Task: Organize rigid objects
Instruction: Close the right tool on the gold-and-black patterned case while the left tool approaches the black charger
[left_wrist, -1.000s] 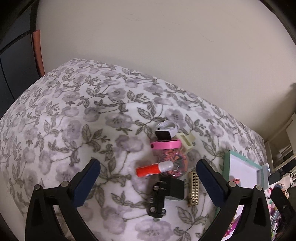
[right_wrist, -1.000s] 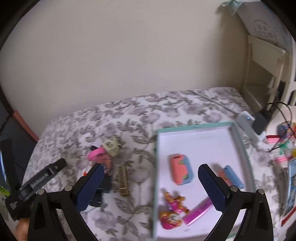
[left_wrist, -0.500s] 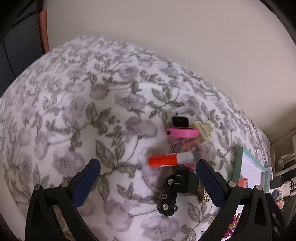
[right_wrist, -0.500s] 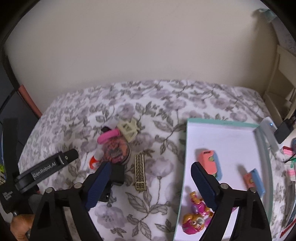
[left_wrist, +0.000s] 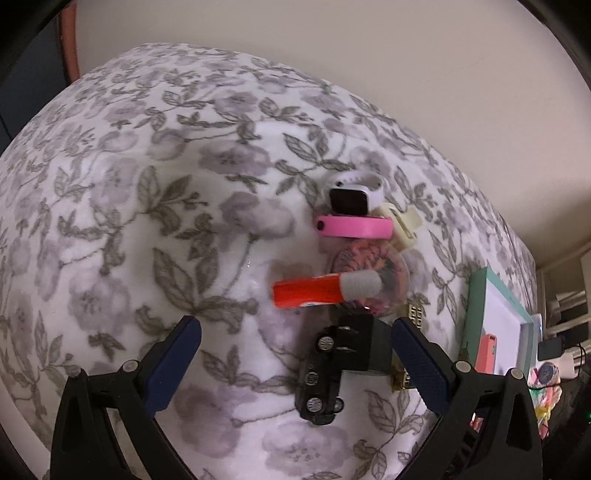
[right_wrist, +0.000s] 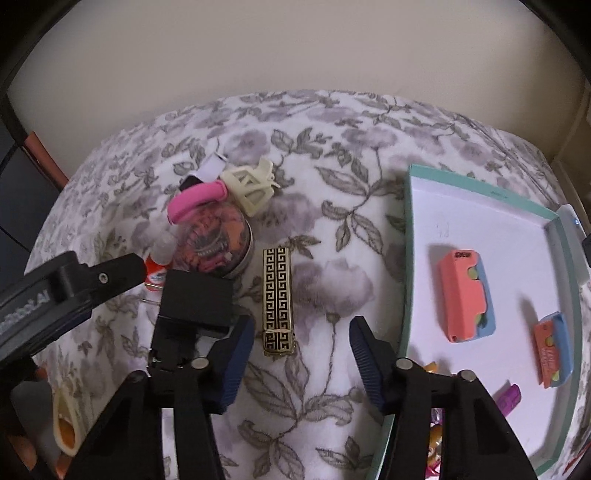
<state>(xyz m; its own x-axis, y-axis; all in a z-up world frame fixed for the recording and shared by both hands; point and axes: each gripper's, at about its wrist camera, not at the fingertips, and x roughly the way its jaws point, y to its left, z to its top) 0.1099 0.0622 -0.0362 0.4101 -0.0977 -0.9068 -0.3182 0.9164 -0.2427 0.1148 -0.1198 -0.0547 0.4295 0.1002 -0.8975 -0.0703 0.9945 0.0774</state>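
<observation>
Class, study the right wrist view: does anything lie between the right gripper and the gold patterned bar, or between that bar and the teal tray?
Nothing visible does. The right gripper hangs open around the gold patterned bar. Only bare floral blanket separates the bar from the teal tray.

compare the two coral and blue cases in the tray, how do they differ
The larger coral and blue case looks bigger and lies nearer the middle of the teal-rimmed tray; the smaller coral and blue case sits close to the tray's right wall. The larger one shows a mostly plain coral face, the smaller one carries faint print. Both lie flat, apart from each other, and share coral tops over blue bases.
</observation>
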